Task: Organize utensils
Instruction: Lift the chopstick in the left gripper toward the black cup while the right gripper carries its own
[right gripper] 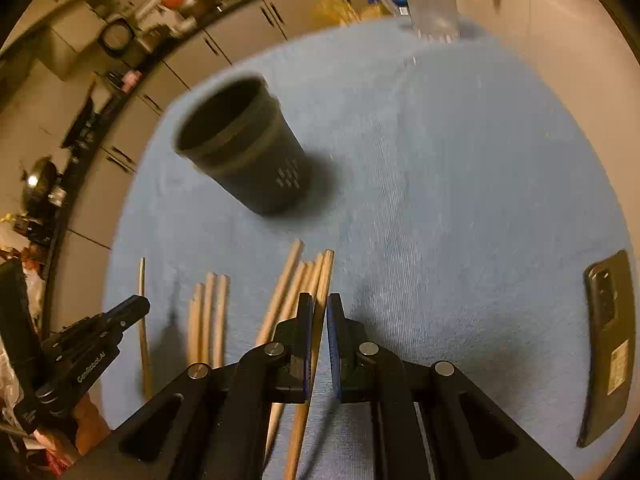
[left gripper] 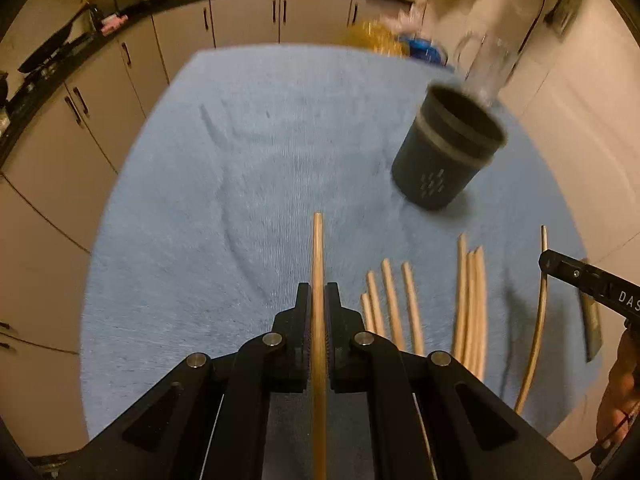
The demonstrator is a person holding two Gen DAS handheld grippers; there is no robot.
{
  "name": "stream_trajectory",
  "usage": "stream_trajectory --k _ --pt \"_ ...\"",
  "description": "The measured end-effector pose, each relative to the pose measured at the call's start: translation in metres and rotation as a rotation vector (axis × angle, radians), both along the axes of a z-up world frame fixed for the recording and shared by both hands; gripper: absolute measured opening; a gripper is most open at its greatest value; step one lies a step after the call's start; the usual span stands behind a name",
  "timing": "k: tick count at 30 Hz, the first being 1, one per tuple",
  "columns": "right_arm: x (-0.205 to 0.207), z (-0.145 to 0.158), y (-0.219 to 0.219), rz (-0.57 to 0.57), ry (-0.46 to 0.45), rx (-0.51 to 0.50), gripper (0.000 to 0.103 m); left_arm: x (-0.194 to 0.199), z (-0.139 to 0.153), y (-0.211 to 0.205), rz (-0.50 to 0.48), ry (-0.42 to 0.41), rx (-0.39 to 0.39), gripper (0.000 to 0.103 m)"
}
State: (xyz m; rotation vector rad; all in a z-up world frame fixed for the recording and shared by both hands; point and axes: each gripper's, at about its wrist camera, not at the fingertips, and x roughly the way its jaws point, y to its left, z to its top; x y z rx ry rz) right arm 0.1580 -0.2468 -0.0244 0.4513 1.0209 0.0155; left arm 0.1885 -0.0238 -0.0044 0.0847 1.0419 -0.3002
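Two grippers, one in each of my hands, are each closed on a single wooden chopstick above a round table covered with a blue cloth [left gripper: 240, 160].

My left gripper [left gripper: 319, 300] has its jaws pinched tight on one chopstick [left gripper: 318, 248], which runs straight out ahead between the pads. My right gripper [right gripper: 319, 312] is likewise clamped on a chopstick [right gripper: 325, 276] at the right edge of a loose bunch; from the left wrist view that stick shows as a thin curved line [left gripper: 540, 320] beside the right gripper's black finger.

Loose chopsticks still lie on the cloth between the two grippers. One cluster of about four shorter-looking sticks [left gripper: 390, 308] lies just right of my left gripper, and a second bunch of about four [left gripper: 472, 304] lies further right, close to my right gripper. The blur makes an exact count uncertain.

A dark, ribbed holder cup [left gripper: 448, 148] stands upright on the cloth beyond the sticks, well apart from both grippers. Its mouth is open and I see no chopsticks standing in it. Behind it, at the far edge of the table, is a clear glass jug [right gripper: 430, 0], blurred. A dark phone [right gripper: 608, 344] lies flat on the cloth far to my right. Kitchen cabinets [left gripper: 240, 16] curve round behind the table.

As I judge it, the task is at an early stage: two sticks are picked up but not yet delivered, nothing sits in the cup, and most of the sticks are left to gather.
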Motion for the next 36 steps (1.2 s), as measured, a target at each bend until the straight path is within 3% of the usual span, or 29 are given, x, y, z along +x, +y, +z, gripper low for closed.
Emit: stream_trajectory --k 13,36 --pt "-0.042 0.086 0.009 0.031 -0.359 -0.081 0.007 -0.034 0.08 0.002 0.009 -0.204 -0.081 0.006" --pt "-0.058 0.122 -0.01 0.032 -0.491 -0.036 0.006 -0.032 0.126 -0.027 -0.026 -0.31 -0.081 0.006"
